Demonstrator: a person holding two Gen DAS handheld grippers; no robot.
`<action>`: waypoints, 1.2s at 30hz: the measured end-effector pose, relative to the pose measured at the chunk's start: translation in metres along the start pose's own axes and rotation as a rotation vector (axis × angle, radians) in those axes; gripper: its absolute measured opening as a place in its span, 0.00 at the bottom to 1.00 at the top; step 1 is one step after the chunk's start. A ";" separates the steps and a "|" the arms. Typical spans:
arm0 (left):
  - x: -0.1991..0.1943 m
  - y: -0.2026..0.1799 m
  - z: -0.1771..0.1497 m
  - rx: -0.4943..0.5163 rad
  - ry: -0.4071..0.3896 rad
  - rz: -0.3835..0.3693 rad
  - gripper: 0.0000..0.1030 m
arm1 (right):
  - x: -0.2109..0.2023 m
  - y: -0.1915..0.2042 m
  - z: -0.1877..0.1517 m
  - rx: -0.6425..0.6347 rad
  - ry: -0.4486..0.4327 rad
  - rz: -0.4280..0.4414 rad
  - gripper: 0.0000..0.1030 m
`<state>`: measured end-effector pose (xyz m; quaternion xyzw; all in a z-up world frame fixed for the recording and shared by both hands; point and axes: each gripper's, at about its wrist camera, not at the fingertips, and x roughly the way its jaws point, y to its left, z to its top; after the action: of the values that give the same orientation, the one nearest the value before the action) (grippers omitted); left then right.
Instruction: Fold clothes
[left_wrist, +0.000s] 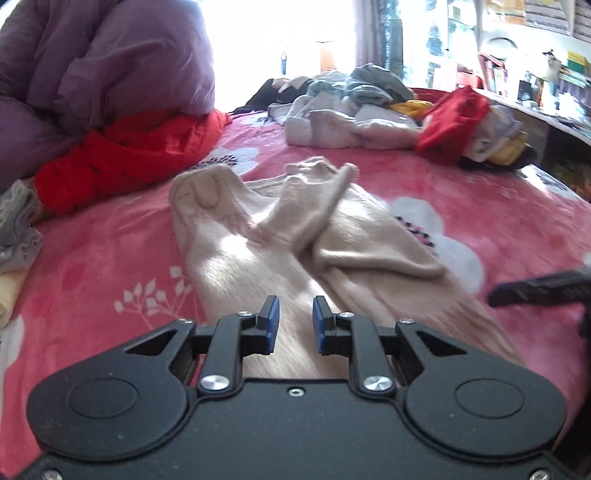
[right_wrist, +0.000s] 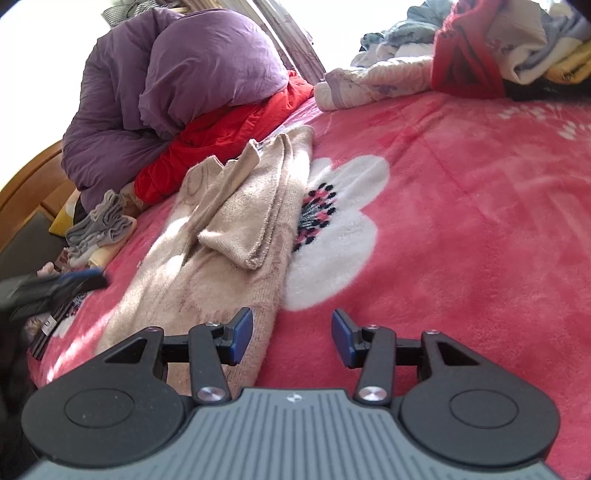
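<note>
Beige sweater (left_wrist: 236, 254) flat on bed, sleeves crossed over body.

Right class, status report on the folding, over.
Left hand-held gripper narrow, empty; right hand-held gripper open, empty. Beige sweater flat on bed, sleeves folded in. Nothing in the way.

Two wrist fisheyes are looking forward and downward across a bed (left_wrist: 461, 192) from close above its pink floral cover. The left view is facing straight along a beige sweater (left_wrist: 258, 236) toward a bright window; the right is sitting beside it, looking at the sweater (right_wrist: 236, 229) from its right edge. Both are taking in the purple duvet (left_wrist: 110, 62) and the far clothes pile (right_wrist: 480, 48).
</note>
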<state>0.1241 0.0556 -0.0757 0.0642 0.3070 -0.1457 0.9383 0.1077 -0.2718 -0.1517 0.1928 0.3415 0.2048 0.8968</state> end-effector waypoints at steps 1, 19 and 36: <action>0.011 0.002 -0.003 -0.001 0.027 -0.045 0.16 | -0.001 0.001 0.001 0.000 -0.004 0.002 0.47; 0.014 0.025 -0.036 -0.038 0.135 -0.373 0.17 | 0.095 0.043 0.122 0.103 0.019 0.017 0.49; 0.014 0.043 -0.034 -0.204 0.030 -0.342 0.24 | 0.154 0.072 0.141 0.069 0.068 -0.050 0.38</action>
<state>0.1294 0.1002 -0.1104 -0.0823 0.3404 -0.2702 0.8969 0.2936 -0.1629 -0.1013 0.2080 0.3832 0.1771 0.8823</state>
